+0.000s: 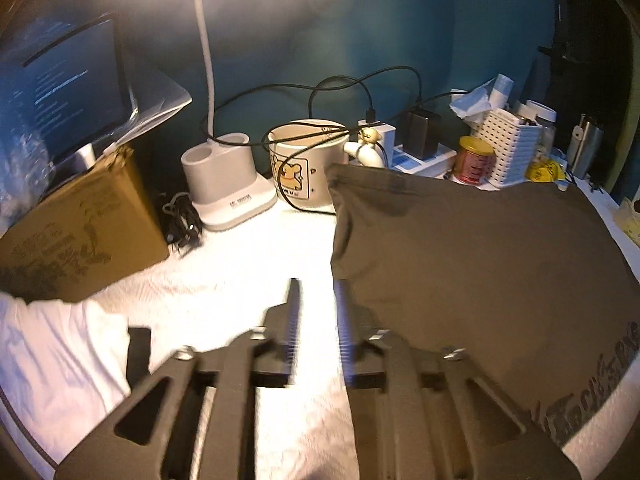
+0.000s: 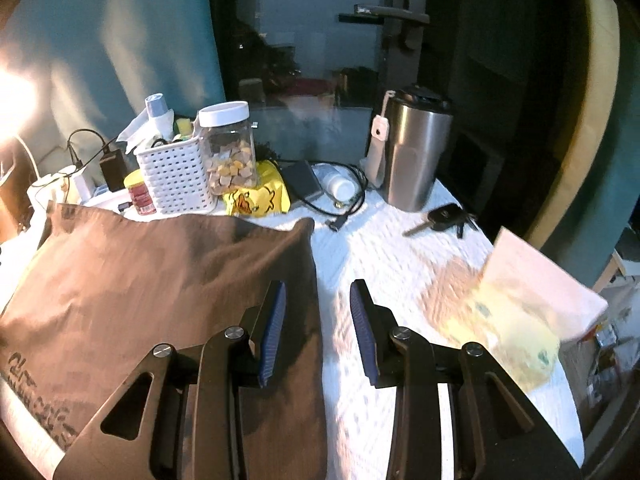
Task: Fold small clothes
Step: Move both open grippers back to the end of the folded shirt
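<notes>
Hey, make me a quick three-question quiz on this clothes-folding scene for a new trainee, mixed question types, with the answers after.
1. True or false: the left tool grips the brown garment.
2. What lies nearest the steel tumbler? A) key B) mug C) cardboard box
3. Fill in: the clear jar has a ___ lid.

Key: 1 false; 2 A; 3 white.
</notes>
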Tool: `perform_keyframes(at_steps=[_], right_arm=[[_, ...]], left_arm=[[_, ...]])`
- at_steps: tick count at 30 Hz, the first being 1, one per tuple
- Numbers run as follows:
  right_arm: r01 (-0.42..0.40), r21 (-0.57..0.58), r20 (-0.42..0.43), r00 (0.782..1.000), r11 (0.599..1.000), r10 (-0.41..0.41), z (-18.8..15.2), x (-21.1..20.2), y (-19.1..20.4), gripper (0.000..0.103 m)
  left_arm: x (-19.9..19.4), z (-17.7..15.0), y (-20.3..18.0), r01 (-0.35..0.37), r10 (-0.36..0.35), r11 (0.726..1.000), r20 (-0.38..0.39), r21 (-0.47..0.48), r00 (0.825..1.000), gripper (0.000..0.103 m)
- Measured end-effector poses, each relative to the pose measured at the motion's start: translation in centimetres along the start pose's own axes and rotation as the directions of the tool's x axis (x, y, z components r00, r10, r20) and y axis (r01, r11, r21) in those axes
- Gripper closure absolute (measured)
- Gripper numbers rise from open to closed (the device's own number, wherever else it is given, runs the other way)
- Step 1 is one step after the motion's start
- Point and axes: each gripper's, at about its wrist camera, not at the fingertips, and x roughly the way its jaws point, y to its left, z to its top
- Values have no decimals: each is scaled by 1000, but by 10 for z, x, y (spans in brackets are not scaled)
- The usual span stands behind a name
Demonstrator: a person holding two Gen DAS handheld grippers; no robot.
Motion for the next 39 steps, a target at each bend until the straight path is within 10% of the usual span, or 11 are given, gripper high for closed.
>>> perform_keyframes(at_steps=[2, 39], right_arm=[[0, 7, -3, 1000, 1000, 0, -8, -5, -1, 67], [-130, 229, -108, 982, 965, 158, -143, -33, -4, 67]], left_arm=[[-8, -7, -2, 9, -9, 1000, 9, -4, 1000, 63], [-42, -116, -18, 122, -143, 978, -116, -172, 983, 63]])
